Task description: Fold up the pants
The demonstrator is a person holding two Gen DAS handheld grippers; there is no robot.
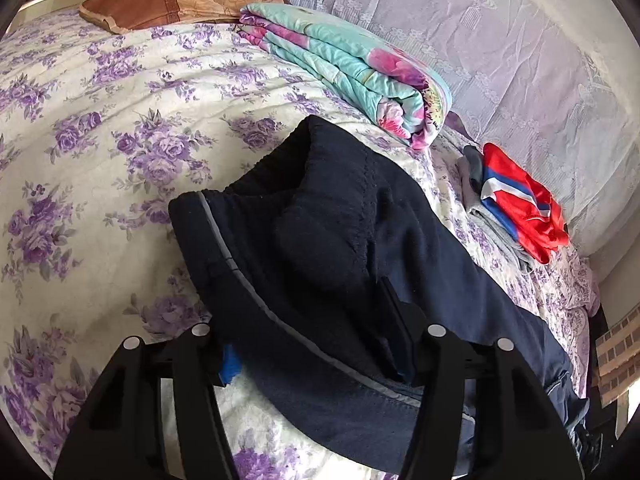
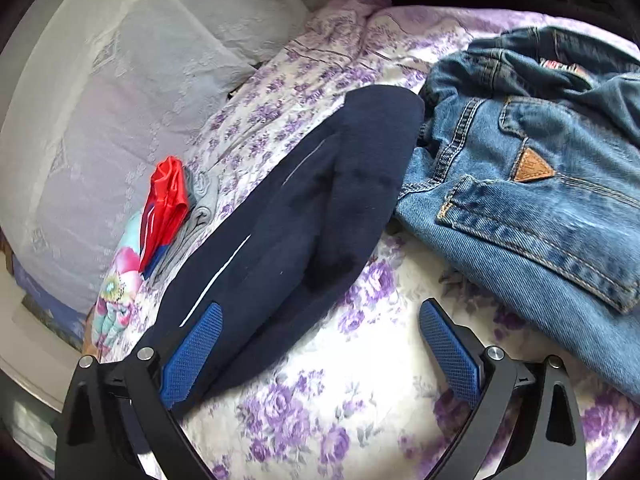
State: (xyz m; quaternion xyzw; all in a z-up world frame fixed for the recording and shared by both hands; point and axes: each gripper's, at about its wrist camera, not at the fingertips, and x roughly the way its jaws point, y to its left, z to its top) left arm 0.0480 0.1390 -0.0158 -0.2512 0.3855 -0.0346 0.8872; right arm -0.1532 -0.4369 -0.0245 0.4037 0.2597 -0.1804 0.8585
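1. Bed (image 1: 100,128), purple-flowered cover; navy pants (image 1: 320,240) lie across it, waistband toward the folded floral quilt (image 1: 352,68), legs running beside the jeans (image 2: 532,184).
2. Pants look thick, soft and floppy, likely not slippery; best taken at the waistband edge or a hem.
3. My left gripper (image 1: 320,356) has pants fabric between its fingers; can't tell if it's pinched.
4. My right gripper (image 2: 320,356) is spread wide, one blue pad (image 2: 192,360) over the pants leg.
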